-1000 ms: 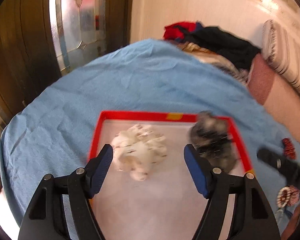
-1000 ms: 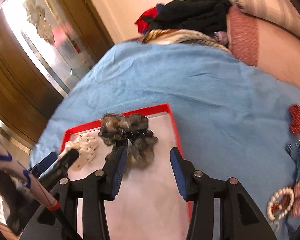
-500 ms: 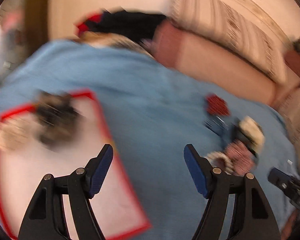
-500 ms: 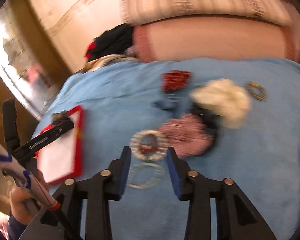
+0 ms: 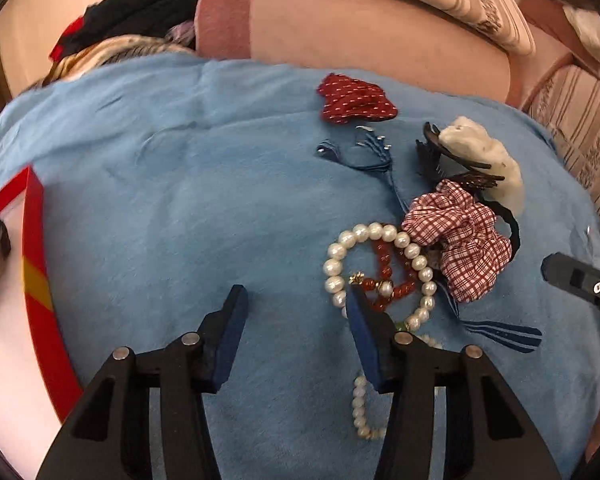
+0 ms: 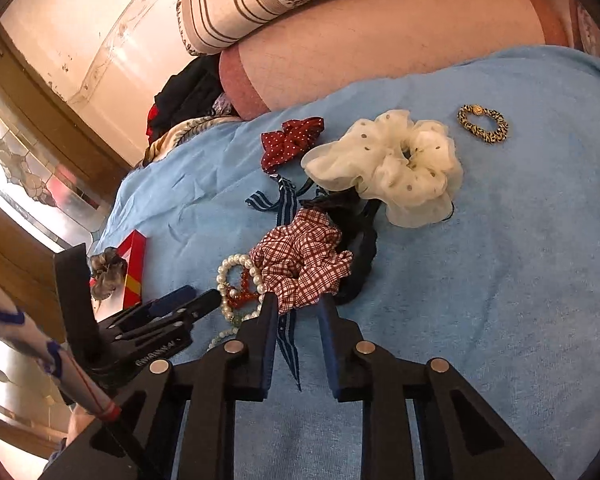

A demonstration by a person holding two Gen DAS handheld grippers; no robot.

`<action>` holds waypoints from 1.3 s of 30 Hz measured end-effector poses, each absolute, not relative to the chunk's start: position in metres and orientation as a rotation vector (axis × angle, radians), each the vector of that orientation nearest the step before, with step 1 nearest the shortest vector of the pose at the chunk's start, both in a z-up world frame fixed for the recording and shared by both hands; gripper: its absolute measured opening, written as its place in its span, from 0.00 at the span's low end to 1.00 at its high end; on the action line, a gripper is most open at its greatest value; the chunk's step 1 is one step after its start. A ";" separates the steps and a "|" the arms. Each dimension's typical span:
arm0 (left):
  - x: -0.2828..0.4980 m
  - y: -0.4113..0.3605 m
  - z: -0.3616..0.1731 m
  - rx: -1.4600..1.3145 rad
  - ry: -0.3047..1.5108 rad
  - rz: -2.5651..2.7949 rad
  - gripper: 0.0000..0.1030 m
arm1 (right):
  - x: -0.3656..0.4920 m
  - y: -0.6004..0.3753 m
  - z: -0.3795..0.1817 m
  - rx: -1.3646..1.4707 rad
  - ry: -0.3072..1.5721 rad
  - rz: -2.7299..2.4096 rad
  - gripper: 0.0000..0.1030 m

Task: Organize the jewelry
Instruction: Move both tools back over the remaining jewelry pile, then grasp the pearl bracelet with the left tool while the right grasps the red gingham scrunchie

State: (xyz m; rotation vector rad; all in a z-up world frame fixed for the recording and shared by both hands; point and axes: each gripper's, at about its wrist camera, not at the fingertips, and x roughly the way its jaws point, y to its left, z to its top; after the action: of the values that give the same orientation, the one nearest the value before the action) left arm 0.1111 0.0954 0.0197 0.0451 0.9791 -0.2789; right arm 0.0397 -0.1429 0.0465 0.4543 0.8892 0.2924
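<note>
Jewelry and hair accessories heaped on a blue blanket (image 5: 172, 184), with a red-rimmed tray (image 5: 36, 264) well apart to the left of the heap. Left gripper (image 5: 294, 300) spread wide and empty, its right finger touching or just over the near arc of a pearl bracelet (image 5: 374, 236); exact contact hard to tell. Right gripper (image 6: 298, 308) partly open, gripping nothing, its tips at the near edge of a red checked scrunchie (image 6: 304, 264) with a striped blue ribbon (image 6: 288, 340) running down between the 2 fingers. Red bead bracelet (image 5: 392, 280) lying inside the pearl loop; a second pearl strand (image 5: 358, 408) trailing below it. Beyond the scrunchie: a black hair claw (image 6: 360, 248), a cream scrunchie (image 6: 392, 164), a red dotted bow (image 6: 288, 142) and, further right, a leopard-print hair tie (image 6: 483, 123). Grey scrunchie (image 6: 106, 270) already lying in the tray.

Likely trouble ahead: 2 bracelets nested together, so a pinch on the pearls could drag the red beads along or let the round pearls slip out. On the right, ribbon between the fingers may be caught with the scrunchie, tugging the tangled claw and scattering the heap.
</note>
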 end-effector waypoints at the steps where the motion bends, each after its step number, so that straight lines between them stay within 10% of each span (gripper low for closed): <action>1: 0.111 0.092 0.018 0.047 0.972 -0.280 0.51 | 0.040 -0.143 0.047 0.453 0.885 0.290 0.22; 9: 0.114 0.080 0.017 0.083 0.972 -0.290 0.51 | 0.040 -0.145 0.045 0.450 0.882 0.283 0.22; 13: 0.116 0.082 0.016 0.113 0.971 -0.253 0.10 | 0.039 -0.144 0.047 0.445 0.874 0.281 0.22; 27: 0.068 0.126 0.058 0.022 0.934 -0.294 0.09 | 0.052 -0.135 0.050 0.328 0.862 0.279 0.22; 35: 0.076 0.124 0.044 0.057 0.956 -0.281 0.09 | 0.084 -0.099 0.027 0.142 0.906 0.244 0.41; 39: 0.080 0.120 0.037 0.080 0.964 -0.274 0.09 | 0.088 -0.099 0.019 0.141 0.929 0.251 0.12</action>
State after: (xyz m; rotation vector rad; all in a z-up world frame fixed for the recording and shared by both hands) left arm 0.0801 0.1204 0.0366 0.0800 0.9640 -0.2744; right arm 0.0878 -0.0989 0.0193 0.1408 0.9286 0.2512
